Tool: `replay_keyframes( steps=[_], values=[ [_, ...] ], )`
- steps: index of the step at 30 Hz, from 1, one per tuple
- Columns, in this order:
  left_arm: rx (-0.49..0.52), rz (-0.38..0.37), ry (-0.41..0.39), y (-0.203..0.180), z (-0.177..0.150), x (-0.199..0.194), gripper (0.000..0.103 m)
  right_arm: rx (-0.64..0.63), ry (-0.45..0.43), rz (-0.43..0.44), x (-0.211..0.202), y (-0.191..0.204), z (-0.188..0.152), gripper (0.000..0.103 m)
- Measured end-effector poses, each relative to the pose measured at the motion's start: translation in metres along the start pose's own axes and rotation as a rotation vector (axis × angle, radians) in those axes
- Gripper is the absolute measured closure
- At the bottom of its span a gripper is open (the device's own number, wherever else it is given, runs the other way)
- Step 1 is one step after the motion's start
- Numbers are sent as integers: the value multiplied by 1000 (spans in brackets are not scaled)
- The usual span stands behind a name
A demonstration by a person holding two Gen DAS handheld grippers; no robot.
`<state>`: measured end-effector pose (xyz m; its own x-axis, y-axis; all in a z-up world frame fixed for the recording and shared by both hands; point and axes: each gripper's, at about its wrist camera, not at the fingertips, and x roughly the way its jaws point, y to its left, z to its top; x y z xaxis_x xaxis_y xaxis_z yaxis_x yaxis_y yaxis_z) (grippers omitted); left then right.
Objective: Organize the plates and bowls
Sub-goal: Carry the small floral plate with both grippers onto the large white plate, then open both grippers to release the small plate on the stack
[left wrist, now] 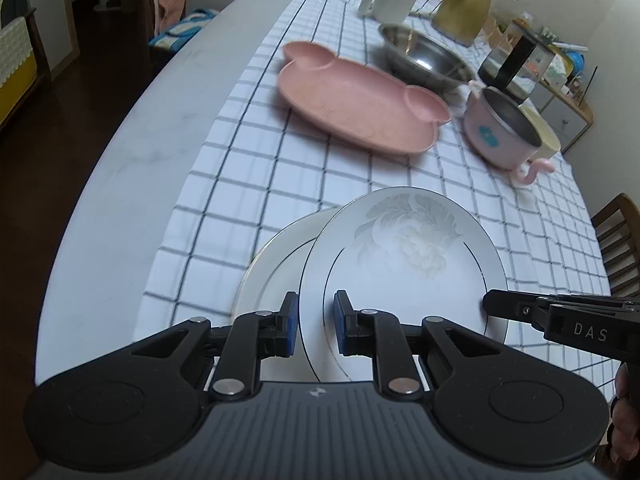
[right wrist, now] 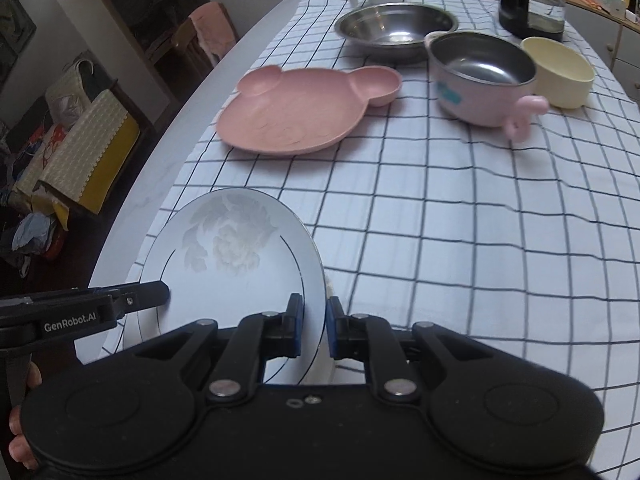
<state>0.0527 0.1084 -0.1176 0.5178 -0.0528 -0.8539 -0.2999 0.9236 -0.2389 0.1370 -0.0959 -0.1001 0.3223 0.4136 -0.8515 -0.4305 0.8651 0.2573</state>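
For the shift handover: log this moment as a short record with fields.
held item: white round plate with grey flower print, tilted, gripped on both edges
left gripper: shut on the plate's rim
right gripper: shut on the opposite rim
underneath: second white plate with dark ring, partly covered
surface: white checked tablecloth
farther back: pink bear-shaped plate, steel bowl, pink steel-lined bowl with handle, cream bowl

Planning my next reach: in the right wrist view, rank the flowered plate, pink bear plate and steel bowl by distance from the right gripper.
1. Flowered plate, gripped at its rim by the right gripper.
2. Pink bear plate, mid-table, left.
3. Steel bowl, far end.
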Motion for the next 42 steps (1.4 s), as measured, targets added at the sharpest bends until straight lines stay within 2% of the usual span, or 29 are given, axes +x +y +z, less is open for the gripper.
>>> replay_keyframes(
  steps=[13,21,32,35,42],
  values=[
    [33,2,65,12,-12,12,86,32,63,-18,22,13,-14,90],
    [54,7,69,11,-14,14,86,76,78,-10,29,6,-20,90],
    [78,21,60,9,-14,12,86,44,71,-31,31,9,-21,90],
    [75,22,52,10,-13,8,86,15,53,-53,26,14,-20,83],
    [115,5,-1,2,-9,-11,86,-11,20,-86,7,22,-18,76]
  ],
)
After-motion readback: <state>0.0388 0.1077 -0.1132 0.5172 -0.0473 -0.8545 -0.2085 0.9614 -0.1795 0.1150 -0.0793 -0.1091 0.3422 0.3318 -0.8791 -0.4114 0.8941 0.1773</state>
